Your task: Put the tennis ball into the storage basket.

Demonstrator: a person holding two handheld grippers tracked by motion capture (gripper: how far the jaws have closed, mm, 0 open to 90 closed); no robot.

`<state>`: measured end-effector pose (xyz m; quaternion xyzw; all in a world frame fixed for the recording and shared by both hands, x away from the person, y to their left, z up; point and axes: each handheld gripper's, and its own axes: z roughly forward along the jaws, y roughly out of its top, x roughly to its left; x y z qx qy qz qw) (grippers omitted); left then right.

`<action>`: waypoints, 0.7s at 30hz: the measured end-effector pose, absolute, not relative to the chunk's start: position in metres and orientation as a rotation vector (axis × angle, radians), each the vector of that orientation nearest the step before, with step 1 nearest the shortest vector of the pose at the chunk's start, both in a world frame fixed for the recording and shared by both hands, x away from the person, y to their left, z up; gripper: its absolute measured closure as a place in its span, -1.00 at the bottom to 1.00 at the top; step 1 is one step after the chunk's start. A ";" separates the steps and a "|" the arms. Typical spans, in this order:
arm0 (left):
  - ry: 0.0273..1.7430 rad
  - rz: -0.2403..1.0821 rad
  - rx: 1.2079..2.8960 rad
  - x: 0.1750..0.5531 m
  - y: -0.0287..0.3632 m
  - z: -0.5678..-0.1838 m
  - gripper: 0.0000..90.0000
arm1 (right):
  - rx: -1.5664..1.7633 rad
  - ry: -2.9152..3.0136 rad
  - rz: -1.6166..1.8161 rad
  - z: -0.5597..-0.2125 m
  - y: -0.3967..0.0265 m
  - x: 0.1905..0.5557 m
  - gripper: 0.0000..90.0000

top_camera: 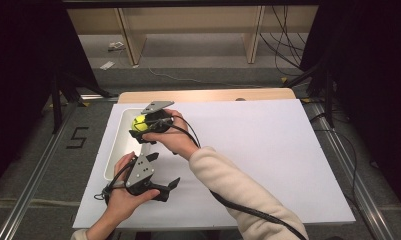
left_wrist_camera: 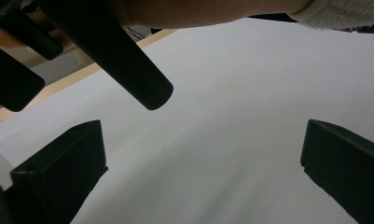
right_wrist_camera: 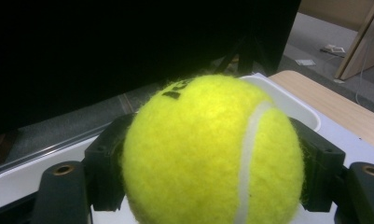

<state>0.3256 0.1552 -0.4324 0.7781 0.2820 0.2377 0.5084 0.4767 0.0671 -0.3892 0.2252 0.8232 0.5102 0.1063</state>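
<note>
- Two hand-held grippers at the bench (top_camera: 268, 150), which is covered by a white sheet, with a bare wooden strip along the far edge.
- Right gripper (top_camera: 140, 129): fingers (right_wrist_camera: 105, 172) clamped on a yellow tennis ball (top_camera: 139, 123); in the right gripper view the ball (right_wrist_camera: 212, 154) sits squarely between both black pads, each pressing a side of it.
- Ball position: held over the white tray (top_camera: 119, 145), which lies near the left edge of the white sheet. Ball is above the tray's far half; whether it touches the tray floor cannot be told.
- Right arm in a cream sleeve (top_camera: 238, 190) crosses the bench from lower right toward the tray.
- Left gripper (top_camera: 170, 187): held low near the front edge of the bench, just in front of the tray, pointing right.
- Left gripper view: fingers (left_wrist_camera: 63, 172) stand wide apart, nothing between them, white sheet beneath.
- Black cable (top_camera: 248, 212) trails from the right gripper along the sleeve.
</note>
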 end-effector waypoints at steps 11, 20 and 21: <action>0.672 0.574 1.880 0.326 0.155 -0.433 -1.00 | 0.660 2.429 1.503 -0.391 0.073 0.478 -0.39; 0.671 0.574 1.880 0.326 0.155 -0.432 -1.00 | 0.647 2.438 1.499 -0.391 0.079 0.479 -0.39; 0.671 0.573 1.879 0.326 0.155 -0.432 -1.00 | 0.648 2.438 1.500 -0.391 0.080 0.479 -0.39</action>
